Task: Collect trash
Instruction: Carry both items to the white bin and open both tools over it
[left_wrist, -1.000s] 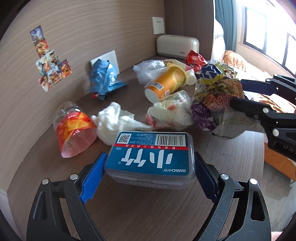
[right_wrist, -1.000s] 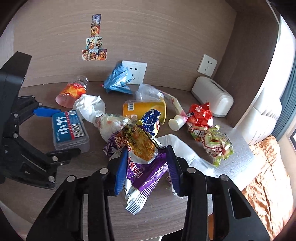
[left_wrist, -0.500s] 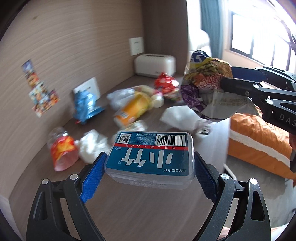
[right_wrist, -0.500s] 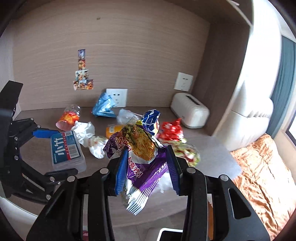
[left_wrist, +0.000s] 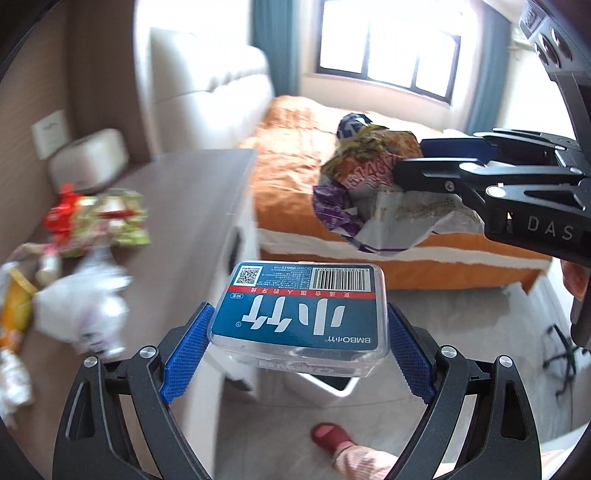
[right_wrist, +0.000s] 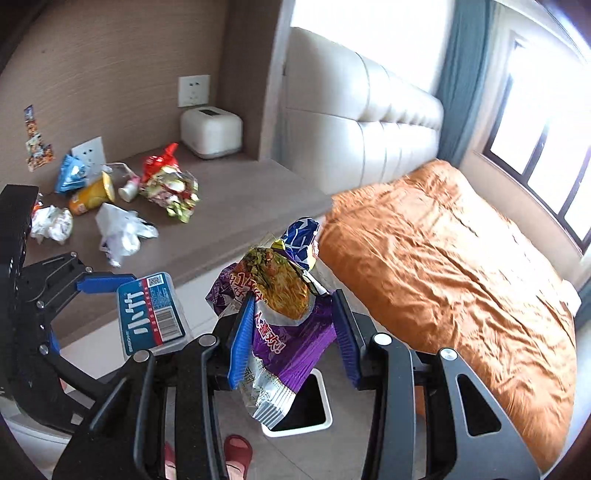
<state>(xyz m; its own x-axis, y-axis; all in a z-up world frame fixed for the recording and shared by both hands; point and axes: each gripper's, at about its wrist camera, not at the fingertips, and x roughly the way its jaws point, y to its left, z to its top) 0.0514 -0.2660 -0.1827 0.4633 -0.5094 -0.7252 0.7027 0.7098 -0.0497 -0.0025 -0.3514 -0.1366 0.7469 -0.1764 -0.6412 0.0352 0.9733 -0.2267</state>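
Observation:
My left gripper (left_wrist: 295, 347) is shut on a clear plastic box with a blue label (left_wrist: 301, 314), held in the air beyond the desk edge; the box also shows in the right wrist view (right_wrist: 151, 314). My right gripper (right_wrist: 288, 325) is shut on a bunch of crumpled snack wrappers (right_wrist: 284, 295), purple, yellow and blue, which also show in the left wrist view (left_wrist: 369, 188). A white trash bin (right_wrist: 325, 406) with a dark opening stands on the floor under both grippers; part of it shows under the box (left_wrist: 332, 387).
More trash lies on the wooden desk (right_wrist: 240, 199): a white plastic bag (right_wrist: 122, 229), a red and green wrapper (right_wrist: 170, 184), an orange cup (right_wrist: 92, 192), a blue wrapper (right_wrist: 70, 177). A white toaster (right_wrist: 210, 129) stands at the back. An orange bed (right_wrist: 443, 258) is to the right. A foot in a red slipper (left_wrist: 332, 435) is on the floor.
Both grippers have lifted their loads off the desk and swung right, away from the desk, to above the floor and the white bin. The trash on the desk stays behind.

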